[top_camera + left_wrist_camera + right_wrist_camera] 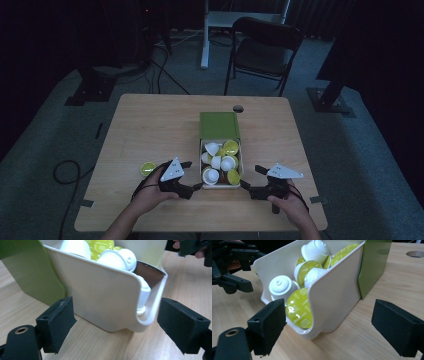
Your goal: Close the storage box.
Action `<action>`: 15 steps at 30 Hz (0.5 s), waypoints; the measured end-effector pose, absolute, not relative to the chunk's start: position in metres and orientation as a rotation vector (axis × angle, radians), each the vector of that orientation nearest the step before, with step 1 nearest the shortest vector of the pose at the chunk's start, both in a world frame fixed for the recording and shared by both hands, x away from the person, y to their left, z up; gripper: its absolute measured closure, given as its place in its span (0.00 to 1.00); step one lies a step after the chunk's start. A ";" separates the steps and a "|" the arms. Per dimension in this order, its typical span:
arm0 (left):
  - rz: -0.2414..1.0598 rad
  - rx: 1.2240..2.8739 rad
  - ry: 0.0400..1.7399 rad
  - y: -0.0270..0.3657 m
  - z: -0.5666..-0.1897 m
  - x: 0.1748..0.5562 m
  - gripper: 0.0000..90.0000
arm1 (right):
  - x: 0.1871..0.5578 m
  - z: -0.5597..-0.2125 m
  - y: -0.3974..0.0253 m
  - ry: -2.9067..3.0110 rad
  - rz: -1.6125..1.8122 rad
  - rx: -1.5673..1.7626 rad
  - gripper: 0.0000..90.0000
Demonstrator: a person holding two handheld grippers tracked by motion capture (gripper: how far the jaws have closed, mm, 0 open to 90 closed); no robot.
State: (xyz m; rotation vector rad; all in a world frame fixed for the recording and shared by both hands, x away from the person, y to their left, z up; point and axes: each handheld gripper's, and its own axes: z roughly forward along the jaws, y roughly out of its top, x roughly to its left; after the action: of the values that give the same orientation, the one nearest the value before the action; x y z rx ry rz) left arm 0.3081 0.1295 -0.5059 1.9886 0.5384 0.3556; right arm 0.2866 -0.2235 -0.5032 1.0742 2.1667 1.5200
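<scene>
Here the cream tray (pixel 242 161) of coffee capsules (pixel 217 162) sits mid-table, slid partly out of its green sleeve (pixel 219 124). It is a smooth, rounded-cornered box heaped with white pods and lime-green foil lids. Its long axis runs away from the person, open end toward them, sleeve at the far end. The left gripper (pixel 195 176) and right gripper (pixel 248 176) flank its near corners, each with jaws spread wide and holding nothing. One loose green capsule (pixel 147 168) lies on the wooden table (pixel 150 125), left of the left gripper.
</scene>
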 end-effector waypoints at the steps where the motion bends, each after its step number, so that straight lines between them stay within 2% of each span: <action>1: 0.359 1.982 0.539 0.129 -0.506 0.309 0.16 | 0.288 -0.504 -0.223 2.170 1.520 1.069 0.13; 15: 0.407 1.956 0.580 0.127 -0.505 0.320 0.16 | 0.305 -0.506 -0.227 2.165 1.487 1.069 0.13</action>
State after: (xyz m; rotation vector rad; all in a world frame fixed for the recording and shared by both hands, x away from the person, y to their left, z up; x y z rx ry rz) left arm 0.3203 0.1273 -0.5046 1.9558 0.5798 0.4075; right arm 0.3048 -0.2267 -0.5062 1.0687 2.1645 1.4869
